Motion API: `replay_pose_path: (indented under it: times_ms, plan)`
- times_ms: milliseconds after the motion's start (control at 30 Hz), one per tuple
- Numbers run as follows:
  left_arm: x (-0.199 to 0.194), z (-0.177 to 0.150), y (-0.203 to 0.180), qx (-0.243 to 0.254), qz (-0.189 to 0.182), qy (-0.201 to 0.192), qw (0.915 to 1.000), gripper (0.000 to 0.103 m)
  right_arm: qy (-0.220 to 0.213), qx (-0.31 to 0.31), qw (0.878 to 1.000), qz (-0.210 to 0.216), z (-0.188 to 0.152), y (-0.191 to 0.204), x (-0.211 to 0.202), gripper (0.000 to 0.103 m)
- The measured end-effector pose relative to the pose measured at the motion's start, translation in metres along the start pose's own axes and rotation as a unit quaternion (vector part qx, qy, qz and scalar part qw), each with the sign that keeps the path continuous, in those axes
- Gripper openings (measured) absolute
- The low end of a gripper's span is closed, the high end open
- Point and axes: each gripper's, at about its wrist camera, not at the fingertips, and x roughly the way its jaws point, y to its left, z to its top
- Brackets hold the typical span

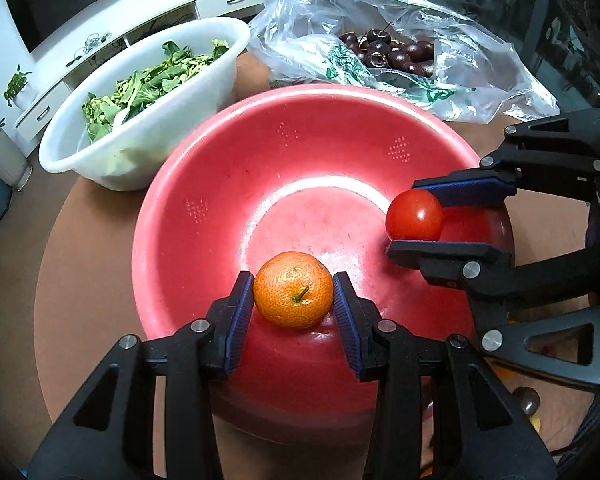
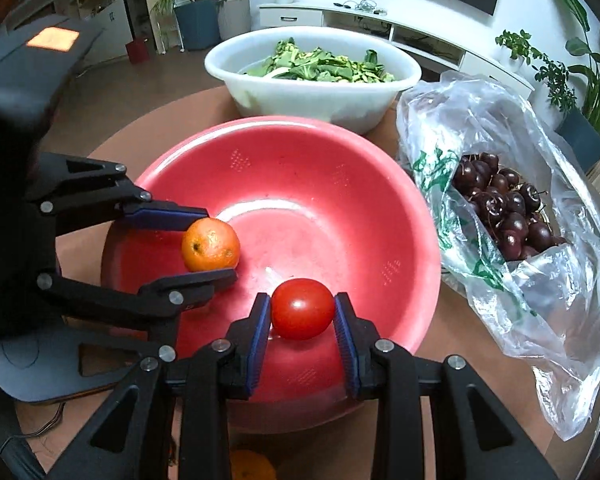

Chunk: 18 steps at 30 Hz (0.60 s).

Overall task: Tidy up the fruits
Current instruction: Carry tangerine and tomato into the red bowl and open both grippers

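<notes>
1. Blue-padded fingers of the left tool sit nearest the lens, clamped on an orange from both sides, its green stem facing the camera.
2. Across from it, the right tool is clamped the same way on a tomato, pads pressing its two flanks.
3. Both fruits hang over the red bowl, apparently clear of its floor: the orange above the near wall, the tomato just inside the right rim.
4. The deciding relation is simple: the bowl's bare bottom lies directly below and slightly ahead of each fruit, so a short drop or release should land either one inside. Neither hand looks clearly nearer; the two fruits are apart and should not collide.
5. Beyond the bowl stand a white basin of leafy greens and a plastic bag of dark cherries on the counter.
6. The bag carries green printing, but no words can be read.
</notes>
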Motion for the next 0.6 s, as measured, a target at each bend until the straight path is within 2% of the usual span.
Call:
replay_pose_path:
  times_ms: [167,300,467,567,600]
  plan:
    - [-0.003,-0.002,0.001,-0.001,0.004,-0.012,0.9999,0.045,-0.002,0.002,1.0,-0.001,0.002,-0.002,0.001,0.036]
    - [-0.01,-0.004,0.004,-0.004,0.015,-0.018,0.9997,0.054,-0.008,0.008,1.0,0.002,0.004,-0.006,-0.002,0.042]
    - [-0.023,-0.011,0.007,-0.015,0.005,-0.025,0.9996,0.057,-0.02,0.006,1.0,-0.001,0.003,-0.006,-0.01,0.053]
    - [-0.044,-0.02,0.009,-0.028,-0.002,-0.046,0.9985,0.074,-0.04,0.018,0.999,-0.002,-0.001,-0.007,-0.027,0.059]
    - [-0.056,-0.025,0.009,-0.035,-0.005,-0.059,0.9976,0.083,-0.05,0.025,0.998,0.002,-0.004,-0.008,-0.036,0.063]
